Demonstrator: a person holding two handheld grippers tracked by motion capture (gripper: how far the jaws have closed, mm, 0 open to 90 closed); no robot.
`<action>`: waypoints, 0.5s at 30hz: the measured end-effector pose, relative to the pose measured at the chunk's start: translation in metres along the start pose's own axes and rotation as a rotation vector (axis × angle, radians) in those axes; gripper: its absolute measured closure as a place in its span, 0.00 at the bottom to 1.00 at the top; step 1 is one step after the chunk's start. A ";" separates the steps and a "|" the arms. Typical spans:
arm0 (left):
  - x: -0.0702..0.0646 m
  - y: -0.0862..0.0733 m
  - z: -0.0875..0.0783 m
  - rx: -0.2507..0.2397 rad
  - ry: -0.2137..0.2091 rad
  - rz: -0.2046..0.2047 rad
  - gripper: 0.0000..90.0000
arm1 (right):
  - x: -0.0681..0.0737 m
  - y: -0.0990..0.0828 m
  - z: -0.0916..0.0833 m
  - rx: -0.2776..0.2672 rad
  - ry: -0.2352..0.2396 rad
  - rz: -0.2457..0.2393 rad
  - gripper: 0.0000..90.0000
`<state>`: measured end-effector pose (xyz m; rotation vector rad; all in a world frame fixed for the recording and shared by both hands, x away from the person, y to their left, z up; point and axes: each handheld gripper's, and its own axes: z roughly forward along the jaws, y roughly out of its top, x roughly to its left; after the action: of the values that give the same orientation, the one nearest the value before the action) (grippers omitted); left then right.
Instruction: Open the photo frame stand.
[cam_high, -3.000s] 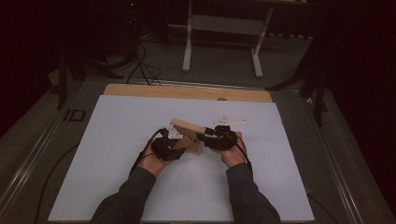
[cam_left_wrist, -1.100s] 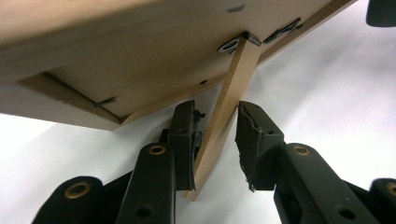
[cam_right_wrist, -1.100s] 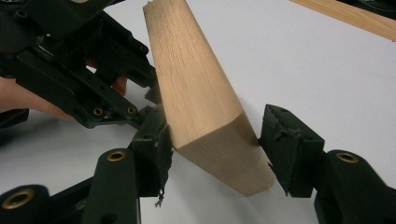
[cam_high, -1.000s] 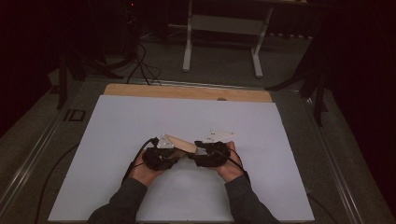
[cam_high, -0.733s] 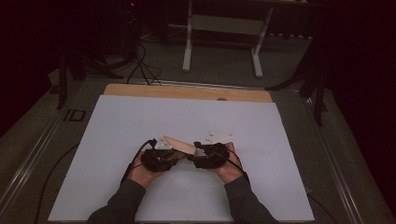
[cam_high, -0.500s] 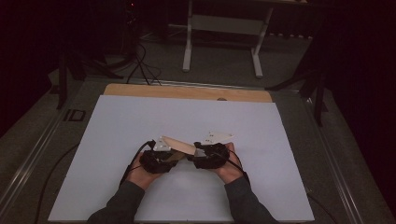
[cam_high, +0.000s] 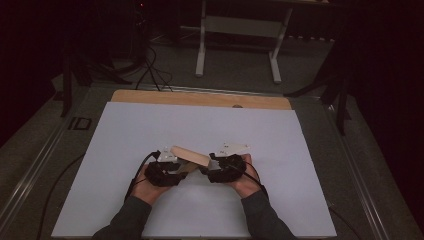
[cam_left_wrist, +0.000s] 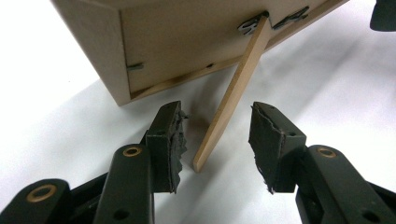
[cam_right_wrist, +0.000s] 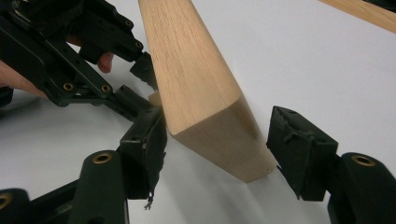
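Wood frame (cam_high: 190, 156) stands tilted on the white bench (cam_high: 150, 125), propped on its thin back strut (cam_left_wrist: 231, 100), between the two grippers. The left gripper (cam_left_wrist: 217, 140) has just been opening: its pads sit apart on either side of the strut's foot, neither pressing it. The right gripper (cam_right_wrist: 217, 154) has also been opening; its jaws straddle the frame's lower corner, the left pad close against the wood, the right pad clear of it.
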<state>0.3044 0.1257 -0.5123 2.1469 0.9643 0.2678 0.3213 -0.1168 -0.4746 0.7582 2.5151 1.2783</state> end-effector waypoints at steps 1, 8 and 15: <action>0.000 0.000 -0.001 -0.005 0.001 -0.002 0.60 | 0.000 0.000 -0.001 0.000 -0.001 -0.002 0.41; 0.002 -0.002 -0.006 -0.022 0.010 -0.008 0.60 | -0.002 -0.001 -0.004 -0.012 -0.004 0.006 0.40; 0.005 -0.004 -0.012 -0.027 0.025 -0.010 0.60 | -0.001 -0.005 -0.001 0.005 -0.002 0.013 0.39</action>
<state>0.3004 0.1373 -0.5074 2.1187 0.9802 0.3018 0.3204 -0.1207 -0.4784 0.7784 2.5169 1.2749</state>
